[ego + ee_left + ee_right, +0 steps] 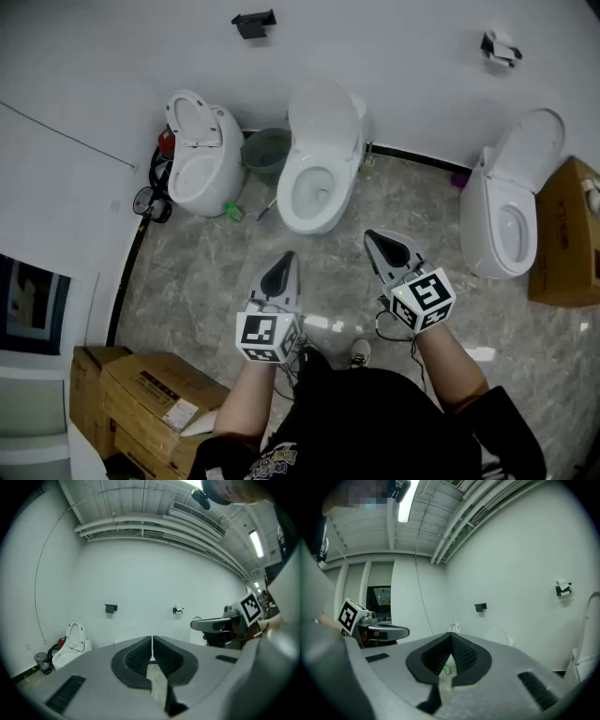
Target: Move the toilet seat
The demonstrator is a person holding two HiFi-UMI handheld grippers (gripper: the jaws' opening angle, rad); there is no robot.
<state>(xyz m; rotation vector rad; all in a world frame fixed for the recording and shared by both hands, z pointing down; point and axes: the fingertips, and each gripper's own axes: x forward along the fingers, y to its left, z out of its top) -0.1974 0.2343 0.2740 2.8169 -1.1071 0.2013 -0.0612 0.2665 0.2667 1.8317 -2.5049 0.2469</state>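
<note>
Both tongs are clenched on nothing: the left tongs (152, 639) show their pads pressed together with only floor behind them, and the right tongs (451, 637) are likewise closed and empty. In the head view they hover side by side above the marble floor (206, 272), pointing roughly level toward the wall, well apart from every fixture.

Straight ahead stands the middle toilet (317, 192), the nearest of three. Its toilet seat (325, 124) is tipped up and leans back toward the wall, leaving the bowl open. Whether a separate ring lies on the rim I cannot tell. The left toilet (199, 155) and right toilet (506, 202) also have their seats raised, so which one the task means is a guess; the middle one seems likeliest.

The task looks unstarted — no contact, no grip, and the approach, the hold on the seat's edge and the swing all remain.

The middle bowl's long axis runs from the wall toward the person, its rounded front pointing at them; the raised seat stands roughly upright along that same line. A green bucket (266, 152) sits just beside it.
</note>
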